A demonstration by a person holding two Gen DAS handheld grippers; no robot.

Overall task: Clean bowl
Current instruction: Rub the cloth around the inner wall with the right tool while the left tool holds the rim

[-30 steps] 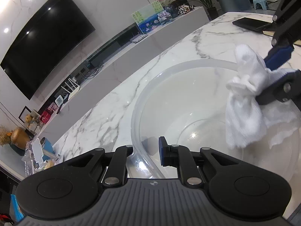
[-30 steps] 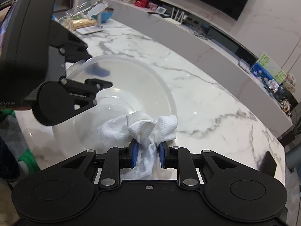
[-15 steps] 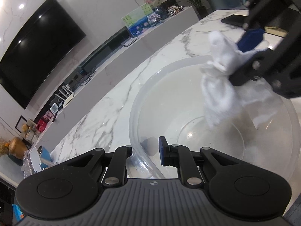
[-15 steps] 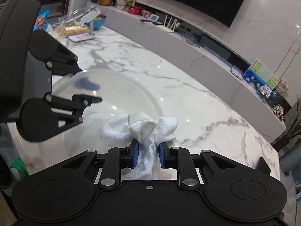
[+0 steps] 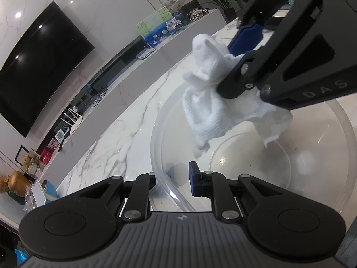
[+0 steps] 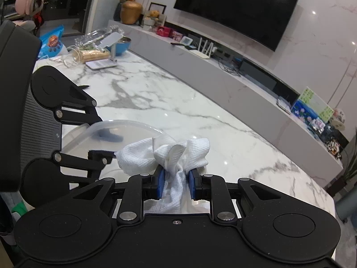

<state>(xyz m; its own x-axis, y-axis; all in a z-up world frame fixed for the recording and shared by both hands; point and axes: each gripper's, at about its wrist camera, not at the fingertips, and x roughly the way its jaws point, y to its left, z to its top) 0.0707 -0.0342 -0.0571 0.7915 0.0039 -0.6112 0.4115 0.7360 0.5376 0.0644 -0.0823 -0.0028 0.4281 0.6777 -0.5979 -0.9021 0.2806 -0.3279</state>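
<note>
A large clear plastic bowl (image 5: 290, 167) stands on the white marble table (image 5: 125, 134). My left gripper (image 5: 173, 184) is shut on the bowl's near rim, one finger outside, one inside. My right gripper (image 6: 175, 184) is shut on a crumpled white cloth (image 6: 165, 154). In the left wrist view the cloth (image 5: 209, 111) hangs over the bowl's far-left rim, above the inside, with the right gripper (image 5: 241, 60) over it. In the right wrist view the bowl's rim (image 6: 125, 124) shows behind the cloth, with the left gripper (image 6: 104, 145) on it.
At the table's far end lie a phone stand (image 6: 111, 49), a blue bowl (image 6: 121, 44), wrapped food and a blue bag (image 6: 52, 42). A long grey console (image 6: 223, 71) with small items runs under a wall television (image 6: 236, 11). A dark phone lies behind the right gripper.
My right gripper has lifted the cloth up out of the bowl and toward its far-left rim. My left gripper has kept its hold on the rim.
</note>
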